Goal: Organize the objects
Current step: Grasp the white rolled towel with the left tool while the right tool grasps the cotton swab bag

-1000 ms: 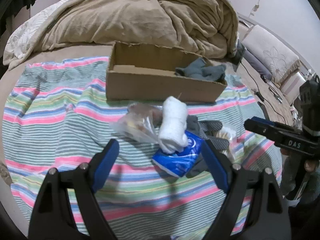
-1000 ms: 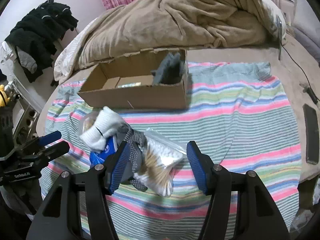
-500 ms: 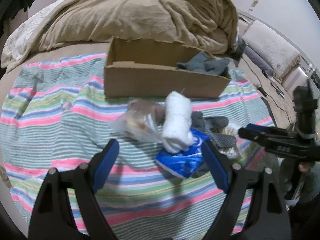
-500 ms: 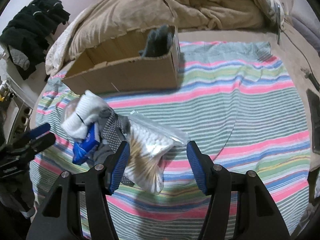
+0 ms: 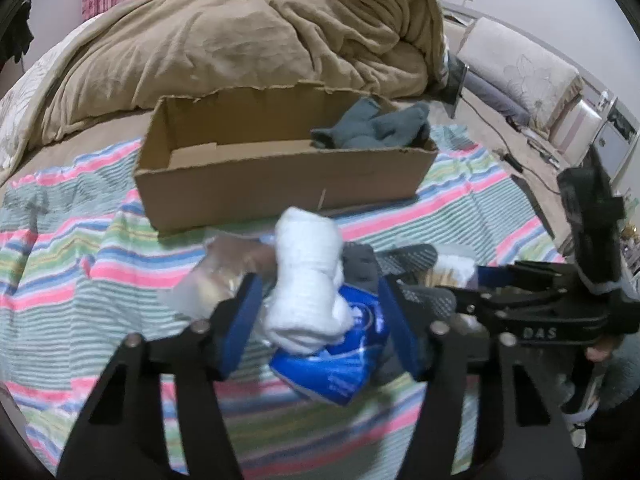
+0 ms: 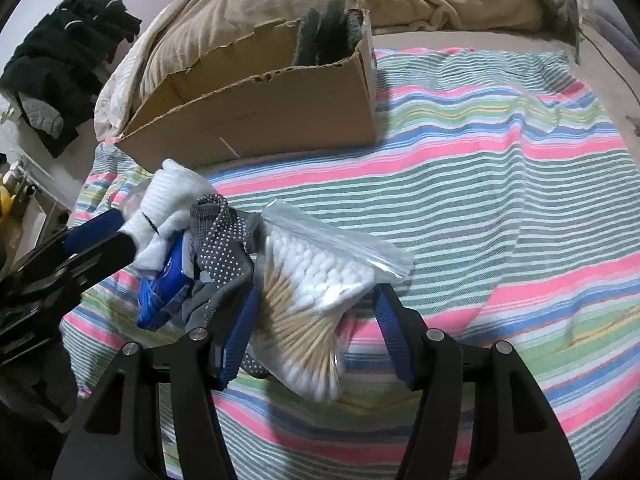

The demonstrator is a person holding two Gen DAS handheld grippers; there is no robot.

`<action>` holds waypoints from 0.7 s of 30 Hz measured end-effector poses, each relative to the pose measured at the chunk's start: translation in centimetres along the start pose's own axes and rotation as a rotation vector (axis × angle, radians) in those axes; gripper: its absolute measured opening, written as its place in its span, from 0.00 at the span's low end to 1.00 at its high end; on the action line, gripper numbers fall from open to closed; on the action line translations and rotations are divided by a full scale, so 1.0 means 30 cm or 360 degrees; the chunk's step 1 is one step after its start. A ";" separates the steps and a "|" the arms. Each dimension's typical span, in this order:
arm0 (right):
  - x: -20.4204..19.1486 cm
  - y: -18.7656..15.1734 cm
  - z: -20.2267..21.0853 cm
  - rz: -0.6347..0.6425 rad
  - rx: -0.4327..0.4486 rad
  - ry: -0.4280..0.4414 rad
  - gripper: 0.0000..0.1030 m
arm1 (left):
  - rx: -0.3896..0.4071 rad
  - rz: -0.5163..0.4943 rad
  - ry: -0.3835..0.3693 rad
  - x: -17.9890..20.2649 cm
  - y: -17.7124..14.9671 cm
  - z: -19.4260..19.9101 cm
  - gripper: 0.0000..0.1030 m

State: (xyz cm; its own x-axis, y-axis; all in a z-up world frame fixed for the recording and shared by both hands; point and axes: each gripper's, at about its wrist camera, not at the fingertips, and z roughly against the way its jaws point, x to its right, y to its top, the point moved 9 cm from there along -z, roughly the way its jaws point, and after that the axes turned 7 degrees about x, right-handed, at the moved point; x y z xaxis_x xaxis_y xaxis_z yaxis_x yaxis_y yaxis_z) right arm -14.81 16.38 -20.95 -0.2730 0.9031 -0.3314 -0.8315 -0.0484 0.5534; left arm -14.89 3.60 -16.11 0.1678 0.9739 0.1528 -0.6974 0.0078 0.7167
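Note:
A white rolled sock point(image 5: 308, 280) lies on a blue tissue packet point(image 5: 340, 356) in a small pile on the striped cloth. My left gripper point(image 5: 318, 284) straddles the sock, its jaws closing. The left pad is at the sock's side and the right pad is beside the packet; neither visibly squeezes. A clear bag of cotton swabs point(image 6: 316, 272) lies between the open jaws of my right gripper point(image 6: 316, 292). A grey dotted sock point(image 6: 224, 240) lies between packet and bag. Behind stands an open cardboard box point(image 5: 280, 176) with grey socks point(image 5: 372, 128) at its right end.
A crumpled clear bag point(image 5: 216, 280) lies left of the white sock. A tan duvet point(image 5: 240, 40) is heaped behind the box. The striped cloth point(image 6: 480, 200) stretches bare to the right. Black clothes point(image 6: 64, 52) hang at far left, pillows point(image 5: 520, 72) at far right.
My left gripper moved forward over the pile and its jaws narrowed around the white sock. My right gripper sank lower, bringing the cotton swab bag between its jaws.

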 end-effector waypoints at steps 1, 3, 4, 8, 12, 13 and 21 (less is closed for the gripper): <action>0.001 0.000 0.000 0.0002 0.0001 0.0008 0.60 | -0.0008 -0.0009 0.0001 0.004 0.000 -0.012 0.54; 0.005 -0.001 0.002 0.0004 0.0007 0.0022 0.59 | -0.0050 -0.0002 0.0015 0.000 -0.008 -0.045 0.50; 0.007 0.000 0.004 0.0002 0.0009 0.0031 0.58 | -0.0064 -0.0002 0.0019 -0.001 -0.011 -0.065 0.48; 0.014 0.003 0.021 -0.0015 0.0026 0.0066 0.44 | -0.0093 0.0006 0.0001 0.010 -0.025 -0.095 0.44; 0.021 0.011 0.049 -0.0007 0.0048 0.0066 0.38 | -0.0098 0.0049 -0.0013 0.000 -0.030 -0.096 0.41; 0.024 0.014 0.061 -0.0005 0.0060 0.0061 0.38 | -0.0097 0.0060 -0.0017 -0.002 -0.030 -0.093 0.40; 0.024 0.050 0.141 0.0004 0.0147 0.0039 0.36 | -0.0061 0.0128 -0.0064 -0.004 -0.015 -0.027 0.39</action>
State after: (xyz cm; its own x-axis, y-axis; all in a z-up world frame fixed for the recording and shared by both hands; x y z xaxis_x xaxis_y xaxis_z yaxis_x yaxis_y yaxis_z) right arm -14.23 18.77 -17.14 -0.2877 0.8923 -0.3479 -0.7831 -0.0101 0.6218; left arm -15.16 3.66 -16.99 0.1376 0.9619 0.2361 -0.7358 -0.0604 0.6746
